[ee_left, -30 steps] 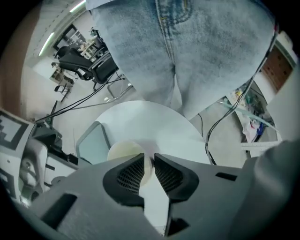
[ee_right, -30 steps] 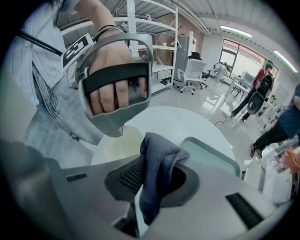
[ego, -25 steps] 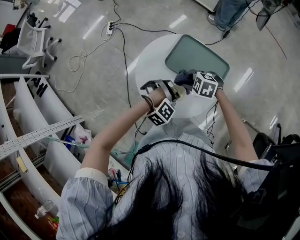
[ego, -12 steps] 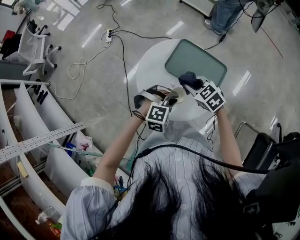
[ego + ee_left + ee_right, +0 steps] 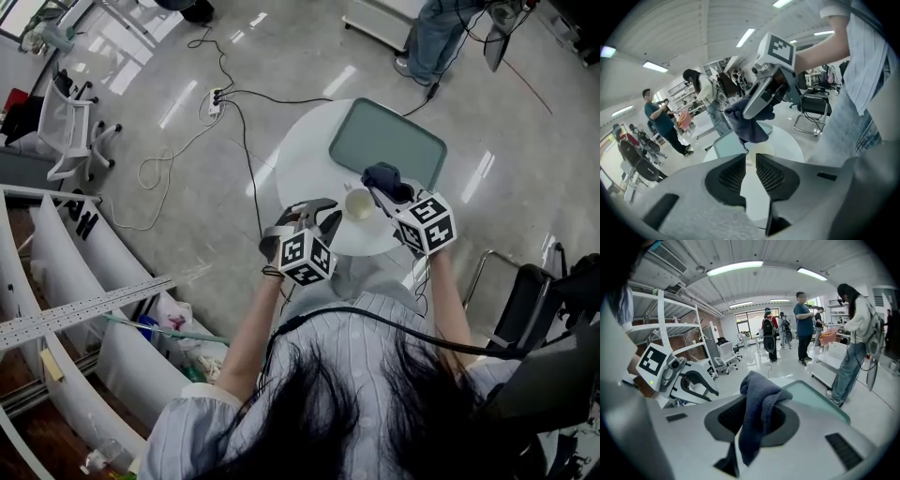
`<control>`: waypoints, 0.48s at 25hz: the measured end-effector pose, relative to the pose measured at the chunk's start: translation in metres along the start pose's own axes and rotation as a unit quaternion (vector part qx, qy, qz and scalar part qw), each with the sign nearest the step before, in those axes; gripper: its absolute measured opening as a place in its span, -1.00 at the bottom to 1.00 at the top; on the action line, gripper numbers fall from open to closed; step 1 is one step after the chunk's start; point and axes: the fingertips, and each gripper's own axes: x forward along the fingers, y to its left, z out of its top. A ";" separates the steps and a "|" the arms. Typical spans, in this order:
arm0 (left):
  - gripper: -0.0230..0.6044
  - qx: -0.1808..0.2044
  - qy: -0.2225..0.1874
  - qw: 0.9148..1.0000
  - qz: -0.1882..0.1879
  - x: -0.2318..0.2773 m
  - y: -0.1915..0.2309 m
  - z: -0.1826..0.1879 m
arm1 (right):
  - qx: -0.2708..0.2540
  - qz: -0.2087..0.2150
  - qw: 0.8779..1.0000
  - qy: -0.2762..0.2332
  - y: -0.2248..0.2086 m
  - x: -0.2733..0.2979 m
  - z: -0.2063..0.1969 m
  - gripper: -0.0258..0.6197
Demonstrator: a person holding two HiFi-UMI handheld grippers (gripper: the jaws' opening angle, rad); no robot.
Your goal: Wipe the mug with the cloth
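Pale striped shirt point(image 5: 349, 339), dark hair point(image 5: 323, 417), black cable point(image 5: 375, 313).

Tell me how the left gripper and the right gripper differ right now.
The right gripper is clamped on the dark blue cloth, which drapes over its jaws; the left gripper holds nothing, its jaws a little apart. In the head view the left gripper sits left of the cream mug, the right gripper right of it. Both are at the round white table, and each carries a square-marker cube.
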 end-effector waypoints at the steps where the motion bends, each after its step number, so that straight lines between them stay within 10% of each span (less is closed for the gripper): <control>1: -0.68 -0.019 -0.001 1.000 0.005 -0.005 0.000 -0.002 | 0.009 -0.004 1.000 -0.008 0.003 -0.004 0.003 -0.67; 12: -0.71 -0.162 -0.026 0.986 0.015 -0.047 -0.018 -0.035 | 0.081 -0.007 0.994 -0.073 0.069 -0.021 0.012 -0.67</control>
